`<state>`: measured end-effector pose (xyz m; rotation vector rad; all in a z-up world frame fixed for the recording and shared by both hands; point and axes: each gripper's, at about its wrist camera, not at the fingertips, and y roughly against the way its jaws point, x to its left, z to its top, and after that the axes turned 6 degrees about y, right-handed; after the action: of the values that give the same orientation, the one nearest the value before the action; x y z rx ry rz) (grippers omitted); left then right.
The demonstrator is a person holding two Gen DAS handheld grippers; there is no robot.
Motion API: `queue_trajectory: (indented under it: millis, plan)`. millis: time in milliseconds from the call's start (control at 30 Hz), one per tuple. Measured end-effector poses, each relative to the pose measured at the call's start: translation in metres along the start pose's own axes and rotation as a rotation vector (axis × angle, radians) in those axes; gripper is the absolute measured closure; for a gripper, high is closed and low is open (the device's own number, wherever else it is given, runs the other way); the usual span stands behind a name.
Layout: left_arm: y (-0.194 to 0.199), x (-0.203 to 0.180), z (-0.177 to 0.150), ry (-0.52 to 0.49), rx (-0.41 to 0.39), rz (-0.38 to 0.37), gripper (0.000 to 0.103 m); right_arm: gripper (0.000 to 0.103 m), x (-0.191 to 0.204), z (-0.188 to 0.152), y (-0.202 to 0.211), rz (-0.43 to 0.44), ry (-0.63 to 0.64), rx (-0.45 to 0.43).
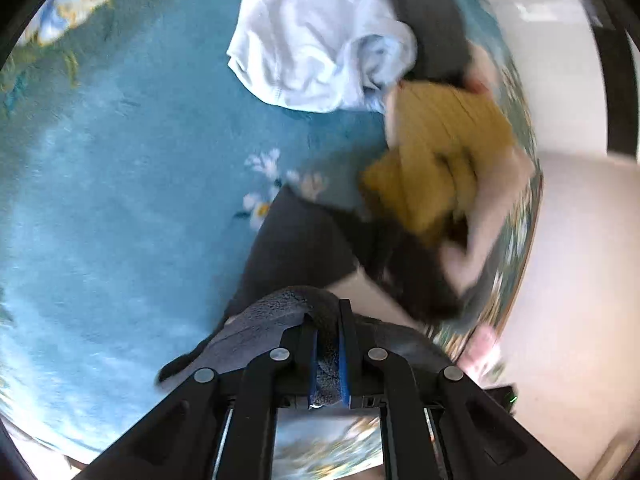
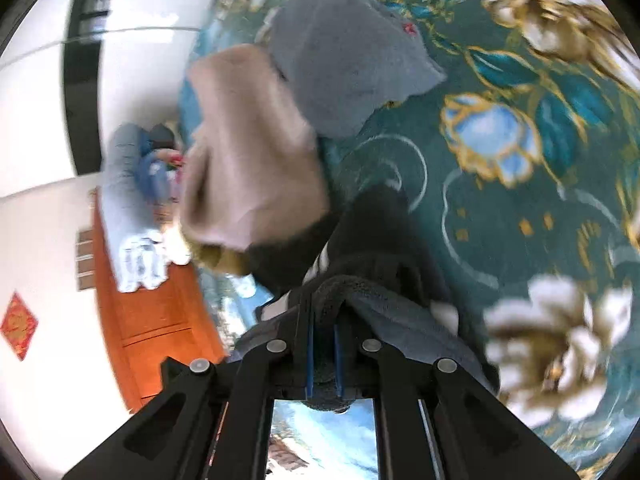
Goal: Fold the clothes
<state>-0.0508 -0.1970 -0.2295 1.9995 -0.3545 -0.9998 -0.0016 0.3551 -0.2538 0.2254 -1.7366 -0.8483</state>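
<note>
My left gripper is shut on the edge of a dark grey fleece garment that hangs down over the blue carpet. My right gripper is shut on another edge of the same dark garment, which has white stripes and drapes below. Both views are blurred by motion. In the left wrist view a white garment lies ahead, with a mustard yellow garment to its right. In the right wrist view a pink garment and a grey fleece garment lie on the carpet.
The carpet is teal with large floral patterns. An orange wooden cabinet stands at the left of the right wrist view, with folded pale clothes on it. White wall borders the carpet on the right of the left wrist view.
</note>
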Motion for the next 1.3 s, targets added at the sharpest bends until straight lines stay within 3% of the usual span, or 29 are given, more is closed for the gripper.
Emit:
queue_trajectory:
  millis: [33, 100, 133, 167, 233, 267, 300, 367, 433, 533, 633, 733, 833, 900, 933, 967, 1033, 1133, 1200, 1300]
  plan:
    - [-0.006, 0.004, 0.006, 0.059, 0.004, -0.023, 0.088, 0.092, -0.001, 0.006, -0.006, -0.017, -0.005, 0.010]
    - [-0.014, 0.003, 0.013, 0.135, 0.003, -0.103, 0.068, 0.089, -0.003, 0.017, -0.015, -0.028, -0.019, 0.027]
    - [-0.015, 0.003, 0.014, 0.151, -0.007, -0.145, 0.051, 0.087, -0.003, 0.021, -0.017, -0.023, -0.021, 0.032]
    - [-0.013, 0.004, 0.014, 0.157, -0.023, -0.187, 0.041, 0.085, -0.004, 0.025, -0.018, -0.012, -0.018, 0.036]
    - [0.000, 0.001, 0.013, 0.134, -0.069, -0.247, 0.038, 0.075, -0.003, 0.029, -0.015, 0.010, 0.002, 0.024]
    - [0.007, -0.001, 0.013, 0.115, -0.098, -0.258, 0.037, 0.062, -0.003, 0.031, -0.012, 0.022, 0.015, 0.015]
    - [0.014, -0.002, 0.012, 0.085, -0.131, -0.237, 0.036, 0.057, -0.003, 0.032, -0.005, 0.036, 0.021, -0.003]
    - [0.017, -0.008, 0.007, -0.041, -0.195, -0.075, 0.036, 0.057, -0.007, 0.035, 0.008, 0.035, 0.028, -0.057]
    - [0.012, -0.016, -0.003, -0.193, -0.234, 0.106, 0.036, 0.057, -0.008, 0.039, 0.009, -0.039, 0.061, -0.077]
    - [-0.014, -0.025, -0.019, -0.423, -0.220, 0.325, 0.036, 0.057, -0.012, 0.031, -0.009, -0.174, 0.146, -0.006]
    - [-0.046, -0.033, -0.025, -0.571, -0.164, 0.427, 0.036, 0.057, -0.009, 0.020, -0.039, -0.273, 0.252, 0.086]
    - [-0.063, -0.035, -0.017, -0.570, -0.137, 0.375, 0.036, 0.057, 0.008, 0.022, -0.052, -0.259, 0.311, 0.048]
    - [-0.069, -0.029, -0.005, -0.501, -0.132, 0.307, 0.038, 0.057, 0.025, 0.027, -0.063, -0.250, 0.361, 0.021]
    - [-0.069, -0.026, -0.001, -0.471, -0.123, 0.272, 0.057, 0.057, 0.032, 0.032, -0.074, -0.265, 0.385, 0.041]
    - [-0.069, -0.025, -0.001, -0.467, -0.120, 0.258, 0.070, 0.061, 0.035, 0.033, -0.077, -0.276, 0.391, 0.048]
    - [-0.068, -0.026, -0.003, -0.470, -0.118, 0.246, 0.079, 0.074, 0.038, 0.034, -0.077, -0.284, 0.397, 0.049]
    - [-0.067, -0.028, -0.008, -0.493, -0.125, 0.242, 0.092, 0.090, 0.044, 0.032, -0.075, -0.261, 0.396, 0.043]
    - [-0.060, -0.032, -0.014, -0.510, -0.162, 0.240, 0.094, 0.094, 0.053, 0.027, -0.070, -0.255, 0.414, 0.029]
    - [-0.040, -0.033, -0.018, -0.495, -0.222, 0.181, 0.095, 0.095, 0.058, 0.026, -0.060, -0.239, 0.414, 0.004]
    - [-0.003, -0.032, -0.021, -0.465, -0.338, 0.090, 0.095, 0.096, 0.060, 0.028, -0.018, -0.148, 0.364, -0.136]
